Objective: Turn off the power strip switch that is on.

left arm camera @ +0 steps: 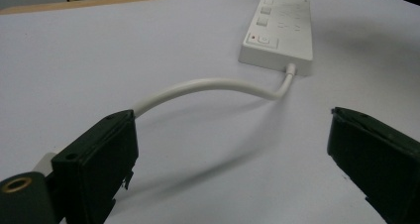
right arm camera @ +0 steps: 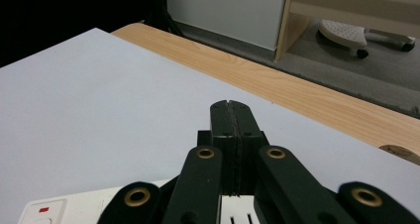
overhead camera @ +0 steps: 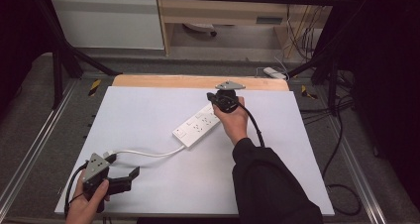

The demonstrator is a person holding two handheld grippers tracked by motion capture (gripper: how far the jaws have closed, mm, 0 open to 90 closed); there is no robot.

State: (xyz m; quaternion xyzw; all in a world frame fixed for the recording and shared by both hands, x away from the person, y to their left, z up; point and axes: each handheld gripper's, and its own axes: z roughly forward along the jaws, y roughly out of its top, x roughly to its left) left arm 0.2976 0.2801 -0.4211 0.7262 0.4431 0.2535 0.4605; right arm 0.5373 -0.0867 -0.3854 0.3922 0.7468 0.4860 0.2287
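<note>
Right sleeve [overhead camera: 270,184]: yours is black, long.
Jaws: black, brass-ringed screw holes behind them.
Plates [overhead camera: 95,167]: grey, three-cornered, above jaws.

One power strip [overhead camera: 197,125] lies under the right gripper [overhead camera: 221,103], with one cable [overhead camera: 148,153] running toward the left gripper [overhead camera: 124,177]. Two grippers, two hands. One chair base [right arm camera: 361,35] beyond the right gripper.

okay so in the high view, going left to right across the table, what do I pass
left claw → white cable → power strip → right claw
</note>
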